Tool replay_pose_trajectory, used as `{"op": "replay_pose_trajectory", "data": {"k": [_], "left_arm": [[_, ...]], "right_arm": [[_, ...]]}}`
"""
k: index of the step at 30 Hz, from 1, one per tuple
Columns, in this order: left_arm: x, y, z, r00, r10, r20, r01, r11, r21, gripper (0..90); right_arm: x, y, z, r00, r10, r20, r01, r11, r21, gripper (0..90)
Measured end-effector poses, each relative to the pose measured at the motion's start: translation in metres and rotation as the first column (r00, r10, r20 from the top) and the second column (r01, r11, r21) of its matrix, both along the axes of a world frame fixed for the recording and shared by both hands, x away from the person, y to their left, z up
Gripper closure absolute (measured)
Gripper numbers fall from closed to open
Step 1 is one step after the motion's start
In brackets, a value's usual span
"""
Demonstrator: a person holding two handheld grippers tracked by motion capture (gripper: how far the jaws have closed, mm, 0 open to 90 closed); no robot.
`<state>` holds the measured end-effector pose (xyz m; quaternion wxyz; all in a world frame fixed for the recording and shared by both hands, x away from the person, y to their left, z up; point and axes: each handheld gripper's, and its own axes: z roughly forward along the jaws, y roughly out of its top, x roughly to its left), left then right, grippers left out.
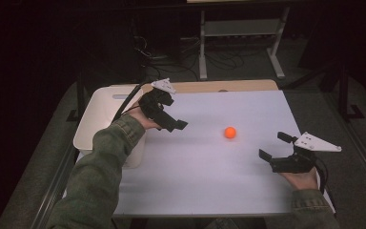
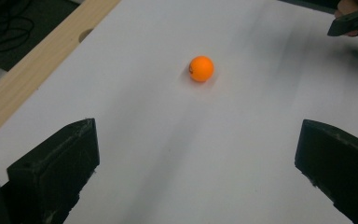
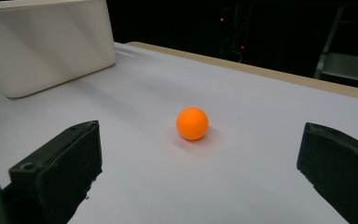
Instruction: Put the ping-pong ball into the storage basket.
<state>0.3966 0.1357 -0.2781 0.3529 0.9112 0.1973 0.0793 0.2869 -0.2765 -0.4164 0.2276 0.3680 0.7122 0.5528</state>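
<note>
An orange ball point(image 1: 229, 132) lies on the white table top point(image 1: 205, 171), right of centre. My left gripper point(image 1: 173, 114) hovers to the ball's left, beside the bin, open and empty. In the left gripper view its jaws stand wide apart at the bottom point(image 2: 196, 172), with the ball point(image 2: 201, 68) ahead between them. My right gripper point(image 1: 274, 146) sits low at the ball's right, open and empty. The right gripper view has its jaws wide apart point(image 3: 198, 172) and the ball point(image 3: 192, 123) close ahead, centred.
A white plastic bin point(image 1: 102, 114) stands at the table's left edge, and the right gripper view shows the same bin point(image 3: 46, 44) beyond the ball. A wooden strip point(image 1: 219, 87) runs along the far edge. A metal rack and cables stand on the dark floor behind.
</note>
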Motion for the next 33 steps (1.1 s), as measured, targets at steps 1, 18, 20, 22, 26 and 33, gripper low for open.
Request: {"op": "replay_pose_trajectory", "data": {"k": [1, 18, 20, 22, 26, 33], "left_arm": [[0.000, 0.000, 0.000, 1.0000, 0.000, 0.000, 0.000, 1.0000, 0.000, 0.0], [0.014, -0.021, -0.012, 0.9970, -0.048, -0.062, 0.049, 0.9987, 0.014, 0.0], [0.015, -0.022, -0.012, 0.9967, -0.051, -0.064, 0.052, 0.9985, 0.018, 0.0], [0.017, -0.024, -0.014, 0.9957, -0.058, -0.072, 0.059, 0.9980, 0.020, 0.0], [0.019, -0.027, -0.017, 0.9945, -0.063, -0.084, 0.064, 0.9979, 0.010, 0.0], [0.021, -0.037, -0.022, 0.9912, -0.090, -0.096, 0.092, 0.9958, 0.007, 0.0]], "right_arm": [[0.000, 0.000, 0.000, 1.0000, 0.000, -0.001, 0.000, 1.000, 0.000, 0.0], [0.000, -0.001, -0.001, 1.0000, -0.005, -0.002, 0.005, 1.000, 0.001, 0.0], [0.000, -0.001, -0.001, 1.0000, -0.005, -0.002, 0.005, 1.000, 0.002, 0.0], [0.000, -0.001, -0.001, 1.0000, -0.004, -0.002, 0.004, 1.000, 0.000, 0.0], [0.000, -0.002, -0.001, 1.0000, -0.006, -0.002, 0.006, 1.000, 0.002, 0.0], [0.000, -0.002, -0.001, 1.0000, -0.006, -0.002, 0.006, 1.000, 0.003, 0.0]]}}
